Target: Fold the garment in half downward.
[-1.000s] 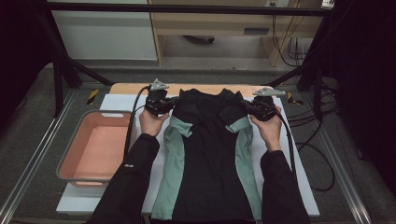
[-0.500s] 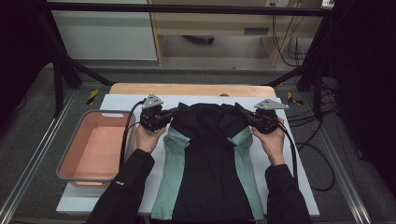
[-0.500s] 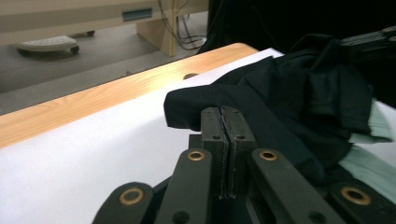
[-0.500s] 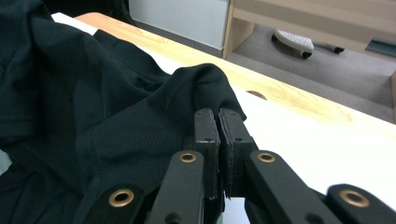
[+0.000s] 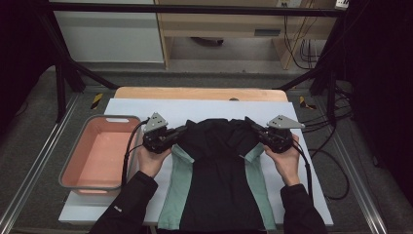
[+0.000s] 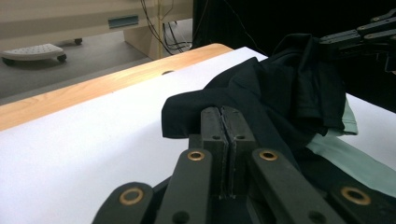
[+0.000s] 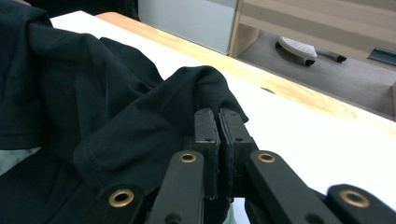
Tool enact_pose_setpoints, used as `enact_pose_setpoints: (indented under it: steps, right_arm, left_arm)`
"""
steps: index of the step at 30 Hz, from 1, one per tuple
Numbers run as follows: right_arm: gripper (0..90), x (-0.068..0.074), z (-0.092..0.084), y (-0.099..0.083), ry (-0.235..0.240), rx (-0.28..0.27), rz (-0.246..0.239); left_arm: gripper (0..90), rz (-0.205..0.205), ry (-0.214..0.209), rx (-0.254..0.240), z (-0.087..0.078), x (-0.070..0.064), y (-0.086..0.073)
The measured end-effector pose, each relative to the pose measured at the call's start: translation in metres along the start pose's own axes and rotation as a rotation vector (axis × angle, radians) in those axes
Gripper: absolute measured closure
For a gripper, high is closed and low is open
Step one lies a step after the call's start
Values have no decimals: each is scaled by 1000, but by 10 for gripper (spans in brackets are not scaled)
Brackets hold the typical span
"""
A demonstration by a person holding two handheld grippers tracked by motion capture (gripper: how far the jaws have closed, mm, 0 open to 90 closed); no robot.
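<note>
High view: overhead from the person's side, facing 12 o'clock and down, far off. Both gripper views: low, close, looking along their jaws across the white sheet (image 6: 70, 140); all three share the dark shirt (image 5: 219, 165).

Black claws (image 5: 181, 135) (image 5: 256, 131) with brass-coloured rivets, grey three-cornered top plates, trailing black cables; the person wears dark sleeves (image 5: 127, 204)

One shirt (image 5: 221, 180), one tub (image 5: 97, 153), two grippers
</note>
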State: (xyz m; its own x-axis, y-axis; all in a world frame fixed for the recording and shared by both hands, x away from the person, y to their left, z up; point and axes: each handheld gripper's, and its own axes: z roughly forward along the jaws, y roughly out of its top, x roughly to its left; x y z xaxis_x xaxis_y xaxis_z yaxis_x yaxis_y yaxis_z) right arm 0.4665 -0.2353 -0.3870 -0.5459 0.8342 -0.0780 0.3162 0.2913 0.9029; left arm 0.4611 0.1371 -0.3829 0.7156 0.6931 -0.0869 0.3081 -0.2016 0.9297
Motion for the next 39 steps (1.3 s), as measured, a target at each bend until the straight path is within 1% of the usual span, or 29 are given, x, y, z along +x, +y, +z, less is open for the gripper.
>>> enact_pose_setpoints:
  steps: [4, 9, 11, 12, 13, 14, 21, 26, 31, 34, 39]
  right_arm:
    - [871, 4, -6, -7, 5, -4, 7]
    - [871, 8, -11, -11, 14, -11, 20]
    - [871, 11, -13, -14, 18, -12, 17]
    - [870, 12, -15, -15, 19, -12, 20]
    - [871, 14, -17, -17, 20, -13, 13]
    - [871, 16, -18, -18, 20, -14, 12]
    - [870, 22, -25, -28, 30, -20, 31]
    - [870, 27, -30, -35, 32, -22, 35]
    - [869, 37, -37, -44, 51, -14, 31]
    - [869, 41, -41, -50, 60, -10, 28]
    - [869, 47, -50, -62, 82, 9, 39]
  left_arm:
    - [881, 16, 0, 3, -4, -6, -6]
    - [881, 15, -4, 10, -7, -11, -10]
    - [881, 15, -8, 11, -10, -15, -14]
    - [881, 21, -9, 13, -11, -17, -16]
    - [881, 22, -9, 13, -12, -19, -18]
    - [881, 18, -12, 13, -13, -20, -20]
    - [882, 16, -28, 15, -19, -30, -30]
    - [881, 33, -35, 32, -26, -39, -38]
    - [881, 32, -40, 56, -31, -45, -49]
    - [881, 30, -51, 63, -35, -49, -55]
    - [881, 31, -72, 87, -43, -56, -67]
